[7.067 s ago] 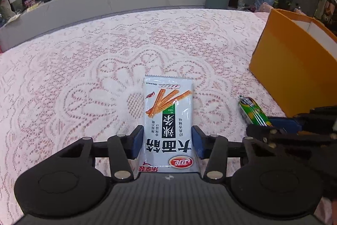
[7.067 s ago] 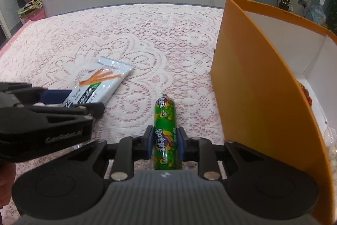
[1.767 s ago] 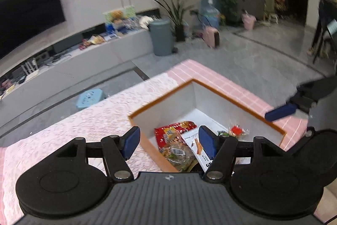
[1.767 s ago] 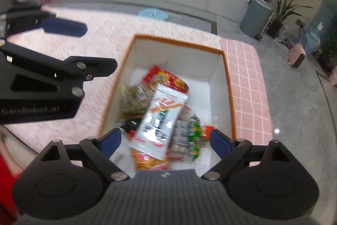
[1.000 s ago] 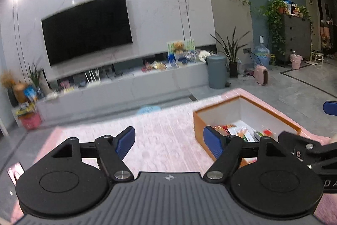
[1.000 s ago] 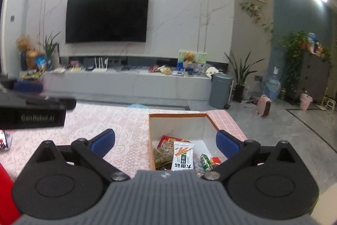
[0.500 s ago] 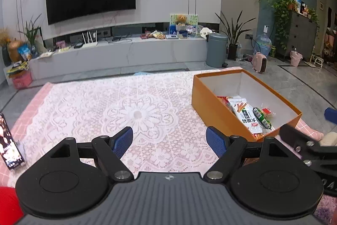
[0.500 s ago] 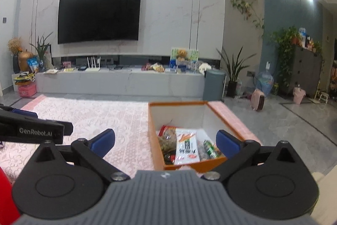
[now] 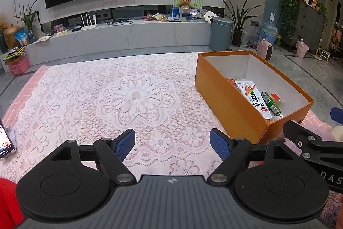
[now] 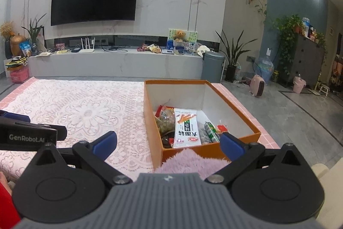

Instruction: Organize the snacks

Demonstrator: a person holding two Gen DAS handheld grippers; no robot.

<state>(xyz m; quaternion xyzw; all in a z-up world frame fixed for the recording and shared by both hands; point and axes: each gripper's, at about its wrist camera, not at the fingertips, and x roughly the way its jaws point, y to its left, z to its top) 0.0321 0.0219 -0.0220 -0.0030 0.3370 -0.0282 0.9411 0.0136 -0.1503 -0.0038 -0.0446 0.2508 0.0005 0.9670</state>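
Both tongs point(image 9: 172, 142) point(image 10: 168, 144) drew back empty, snacks point(image 10: 185, 130) inside orange box point(image 10: 153, 121)

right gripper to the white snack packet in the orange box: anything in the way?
Partly. The right gripper is open and empty. Purple fuzzy fabric and the near wall of the orange box sit low between it and the white snack packet. From above, the box is open.

The orange box's point(image 9: 231, 100) near wall hides the lower ends of the snacks inside. A phone point(image 9: 5, 141) at the desk's left edge is cut off by the frame. A purple fluffy thing point(image 10: 193, 160) covers the box's near corner. Print on the white snack packet point(image 10: 186, 128) is too small to read.
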